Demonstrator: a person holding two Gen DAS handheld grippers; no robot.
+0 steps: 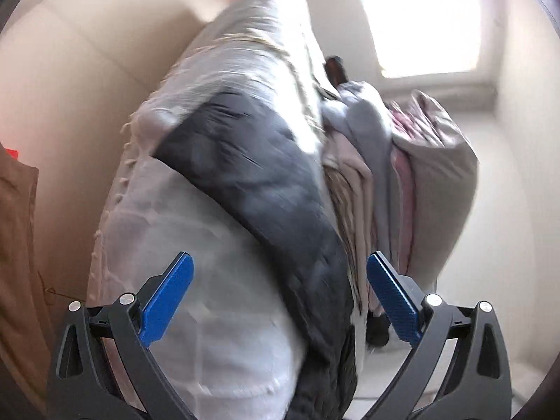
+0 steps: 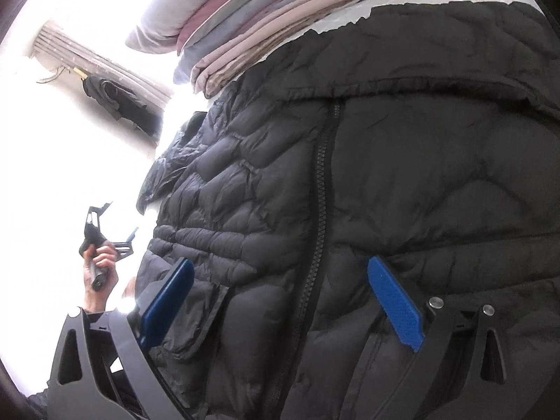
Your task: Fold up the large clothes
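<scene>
A black quilted puffer jacket (image 2: 385, 182) with a front zipper (image 2: 320, 189) fills the right wrist view, lying on a white-covered bed. My right gripper (image 2: 280, 273) is open, its blue pads spread just over the jacket's lower front, holding nothing. In the left wrist view the same jacket (image 1: 252, 182) lies as a dark band across the white bed cover (image 1: 196, 315); this view is blurred. My left gripper (image 1: 280, 266) is open and empty, above the bed and jacket. The left gripper also shows in the right wrist view (image 2: 105, 231), held in a hand off the bed's side.
A stack of folded blankets and pillows (image 1: 395, 175) lies on the bed beyond the jacket, also in the right wrist view (image 2: 245, 28). A bright window (image 1: 420, 17) and cream walls lie behind. A brown cloth (image 1: 17, 245) hangs at the left edge.
</scene>
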